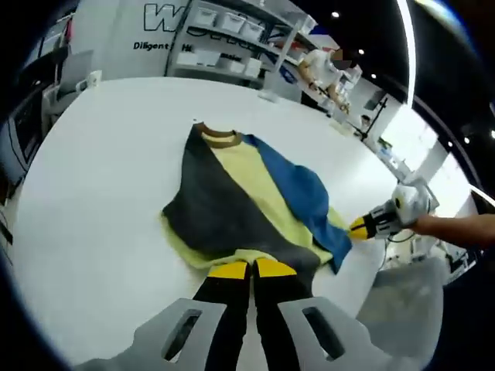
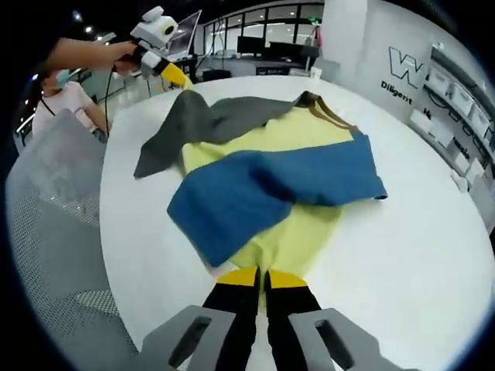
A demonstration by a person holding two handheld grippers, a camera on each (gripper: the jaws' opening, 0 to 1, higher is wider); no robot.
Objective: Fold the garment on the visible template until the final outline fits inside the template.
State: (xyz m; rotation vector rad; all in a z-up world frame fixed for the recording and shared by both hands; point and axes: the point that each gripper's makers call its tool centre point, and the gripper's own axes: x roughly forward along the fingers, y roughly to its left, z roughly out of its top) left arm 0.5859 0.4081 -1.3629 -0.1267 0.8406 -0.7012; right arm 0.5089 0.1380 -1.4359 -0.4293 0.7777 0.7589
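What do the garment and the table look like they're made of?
Garment: soft matte knit or fleece by the look, in yellow, blue and dark grey panels; it drapes and creases without shine. Table: smooth white top, likely laminate or painted; faint sheen, no grain visible.

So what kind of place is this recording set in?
Probably a lab or workshop: a round white table holding the garment, shelving with storage bins, and glass-walled office space behind.
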